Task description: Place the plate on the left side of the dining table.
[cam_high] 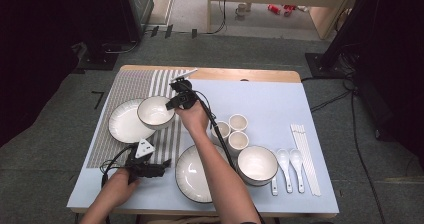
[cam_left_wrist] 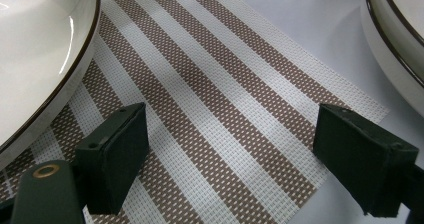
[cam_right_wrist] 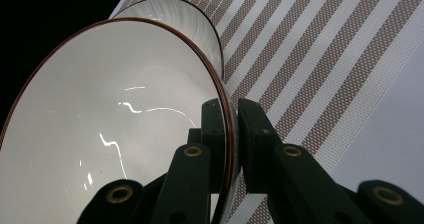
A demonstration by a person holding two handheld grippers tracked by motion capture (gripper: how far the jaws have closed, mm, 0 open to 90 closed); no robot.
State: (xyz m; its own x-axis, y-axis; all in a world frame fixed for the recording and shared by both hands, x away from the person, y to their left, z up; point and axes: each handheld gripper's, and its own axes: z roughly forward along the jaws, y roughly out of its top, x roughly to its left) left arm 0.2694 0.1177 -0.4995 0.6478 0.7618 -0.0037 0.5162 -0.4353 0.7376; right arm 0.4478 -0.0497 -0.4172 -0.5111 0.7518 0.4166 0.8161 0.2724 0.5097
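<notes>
bowl [cam_right_wrist: 110, 129]: on the striped mat [cam_high: 165, 81], partly over a plate [cam_high: 122, 124] | right gripper [cam_right_wrist: 231, 134]: pinches its rim, one jaw inside, one outside | left gripper [cam_left_wrist: 230, 159]: spread, empty, over the mat | handling: likely stiff, glazed, slippery, breakable; rim pinch seems right, kept gentle

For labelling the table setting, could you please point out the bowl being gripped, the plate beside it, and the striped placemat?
bowl [cam_right_wrist: 110, 134], right gripper view, inner wall.
plate [cam_high: 121, 123], high view, bare centre.
striped placemat [cam_left_wrist: 225, 109], left gripper view, woven middle.

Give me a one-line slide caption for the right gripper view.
Right gripper clamped on the rim of a white bowl, above a plate on the striped placemat.
</notes>
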